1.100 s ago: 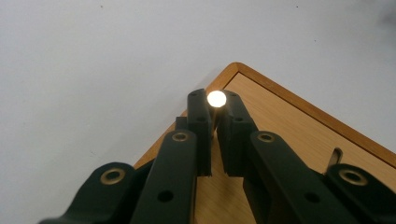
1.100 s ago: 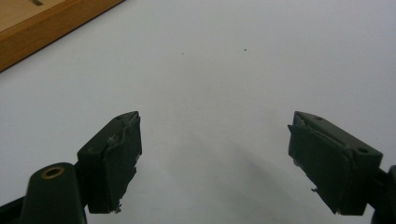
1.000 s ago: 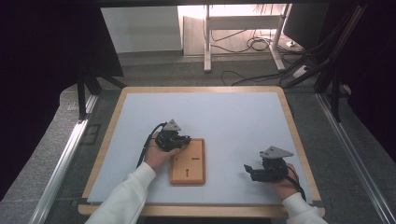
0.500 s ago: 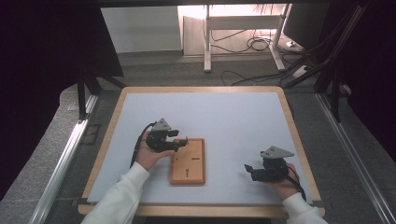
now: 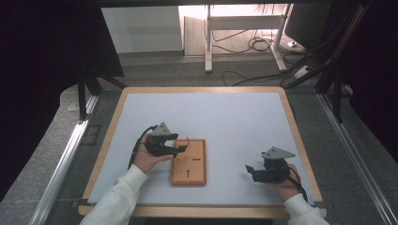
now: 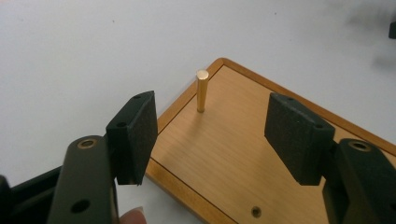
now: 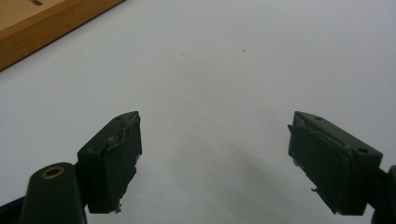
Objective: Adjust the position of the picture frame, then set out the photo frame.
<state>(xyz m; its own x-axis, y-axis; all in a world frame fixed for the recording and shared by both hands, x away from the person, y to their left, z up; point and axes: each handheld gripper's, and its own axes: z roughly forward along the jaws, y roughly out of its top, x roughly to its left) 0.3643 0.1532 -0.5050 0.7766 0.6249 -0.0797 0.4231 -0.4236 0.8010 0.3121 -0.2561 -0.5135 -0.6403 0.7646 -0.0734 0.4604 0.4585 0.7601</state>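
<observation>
A small wooden board [image 5: 193, 174] lies on the white mat, left of centre. A short brass pin [image 6: 201, 91] stands upright in it near one corner [image 5: 187, 140]. My left gripper [image 5: 181, 149] hovers at the board's left edge, a little back from the pin. Its jaws have just been opening and now stand open [image 6: 219, 126] with nothing between them, the pin beyond the pads. My right gripper [image 5: 249, 169] rests low over the mat to the right of the board. It is open [image 7: 215, 154] over bare mat, and a board edge [image 7: 42, 28] lies at that view's top left.
The board [image 6: 233, 158] has a small hole [image 6: 256, 212] near my left jaws and two more marks [image 5: 187, 172] along its middle. A wooden frame [image 5: 300, 140] rims the white mat [image 5: 225, 117]. Metal rails run down both sides of the table.
My left gripper has drawn back to the left, off the board, and its jaws have opened, leaving the pin standing. The right gripper has kept still.
</observation>
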